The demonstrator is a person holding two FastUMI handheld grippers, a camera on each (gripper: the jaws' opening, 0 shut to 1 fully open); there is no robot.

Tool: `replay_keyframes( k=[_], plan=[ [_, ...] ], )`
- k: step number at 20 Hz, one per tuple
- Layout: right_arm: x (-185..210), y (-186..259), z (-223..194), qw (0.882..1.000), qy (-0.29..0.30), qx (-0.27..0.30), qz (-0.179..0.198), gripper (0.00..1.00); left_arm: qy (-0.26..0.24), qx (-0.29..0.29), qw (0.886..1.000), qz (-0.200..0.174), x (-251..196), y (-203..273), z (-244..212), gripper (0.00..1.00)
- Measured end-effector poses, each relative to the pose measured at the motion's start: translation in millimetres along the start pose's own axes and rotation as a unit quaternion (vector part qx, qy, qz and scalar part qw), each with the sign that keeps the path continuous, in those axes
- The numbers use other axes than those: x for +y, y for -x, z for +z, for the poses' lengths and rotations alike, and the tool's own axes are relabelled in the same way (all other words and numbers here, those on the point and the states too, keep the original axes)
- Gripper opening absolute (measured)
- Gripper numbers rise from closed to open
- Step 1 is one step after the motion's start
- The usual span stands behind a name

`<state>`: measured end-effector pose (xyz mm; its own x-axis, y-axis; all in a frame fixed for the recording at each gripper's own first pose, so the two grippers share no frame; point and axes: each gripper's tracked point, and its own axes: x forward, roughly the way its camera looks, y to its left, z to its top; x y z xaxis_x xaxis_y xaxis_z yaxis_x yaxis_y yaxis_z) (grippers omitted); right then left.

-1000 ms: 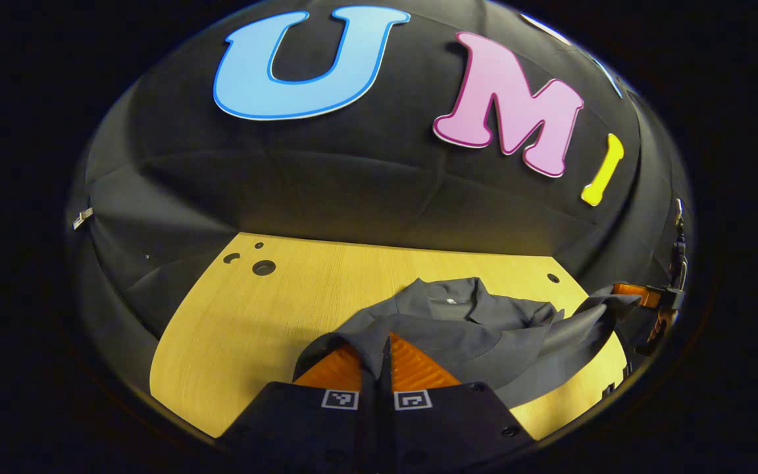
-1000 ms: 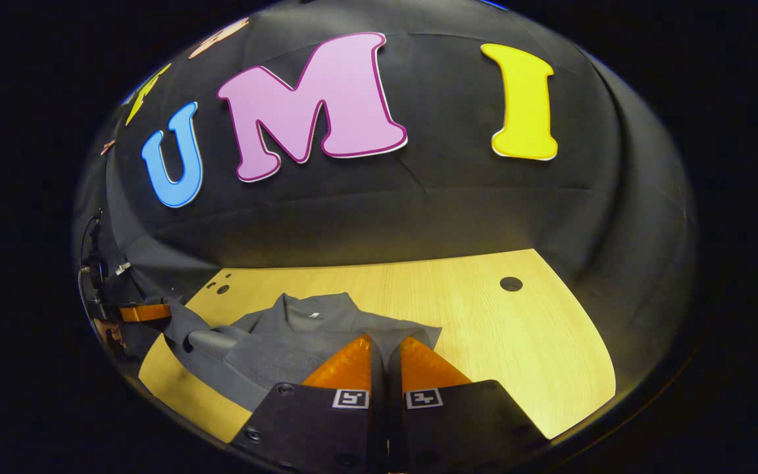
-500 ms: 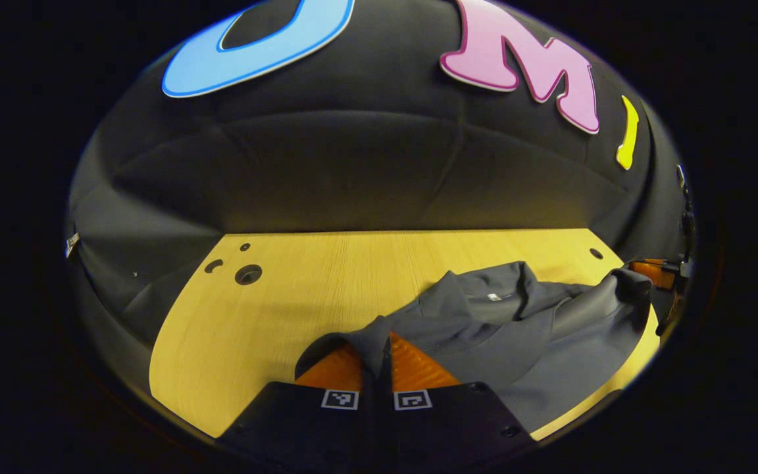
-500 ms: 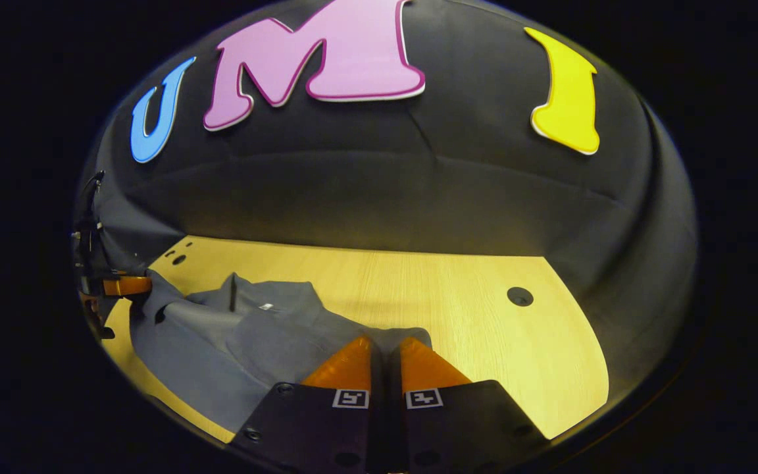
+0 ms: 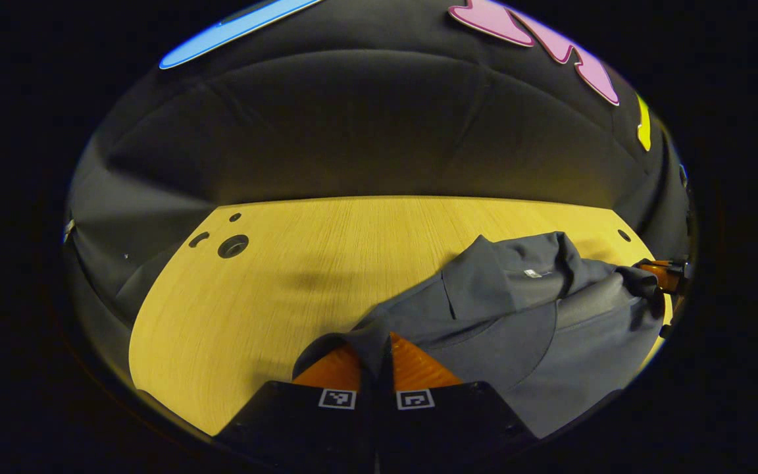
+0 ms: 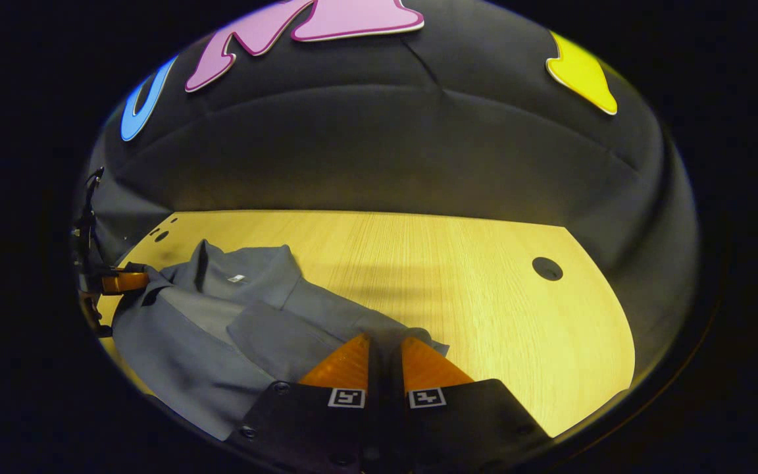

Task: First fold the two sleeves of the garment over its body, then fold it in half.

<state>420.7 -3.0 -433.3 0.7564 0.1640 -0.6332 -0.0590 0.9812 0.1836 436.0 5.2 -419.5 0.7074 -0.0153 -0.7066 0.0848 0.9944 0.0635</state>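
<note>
A dark grey collared garment (image 5: pixel 517 316) lies partly folded on the wooden table (image 5: pixel 300 263), collar toward the booth wall. My left gripper (image 5: pixel 378 345) is shut on a fold of its cloth at the garment's near left edge. In the right gripper view the same garment (image 6: pixel 221 316) spreads to the left, and my right gripper (image 6: pixel 384 347) is shut on its cloth at the near right edge. Each view catches the other gripper far off at the garment's opposite side: the right gripper (image 5: pixel 658 273) and the left gripper (image 6: pixel 122 282).
Round holes pierce the table (image 6: pixel 484 263) at its far corners: a hole (image 5: pixel 232 246) on the left, a hole (image 6: pixel 547 268) on the right. The black cloth wall rises just behind the table's far edge.
Both grippers, still shut on the cloth, have dropped lower and tilted down toward the table. The garment has settled flatter and spread wider between them.
</note>
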Motion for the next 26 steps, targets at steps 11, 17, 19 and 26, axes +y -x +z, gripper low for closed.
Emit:
replay_keyframes(
  k=[11, 17, 19, 26],
  plan=[
    [-1, 26, 26, 0.998, -0.058, -0.017, 0.007, 0.71, 0.014, -0.025, 1.000, 0.003, -8, 25, 11, 0.72],
    [11, 83, 50, 0.997, -0.062, -0.048, 0.028, 0.82, 0.001, -0.066, 0.998, -0.008, -24, 75, 39, 0.97],
    [14, 110, 61, 0.996, -0.059, -0.066, 0.034, 0.85, -0.008, -0.083, 0.996, -0.014, -27, 101, 50, 0.97],
    [35, 209, 85, 0.988, -0.065, -0.122, 0.064, 0.85, -0.033, -0.153, 0.986, -0.049, -57, 205, 81, 0.96]
  ],
)
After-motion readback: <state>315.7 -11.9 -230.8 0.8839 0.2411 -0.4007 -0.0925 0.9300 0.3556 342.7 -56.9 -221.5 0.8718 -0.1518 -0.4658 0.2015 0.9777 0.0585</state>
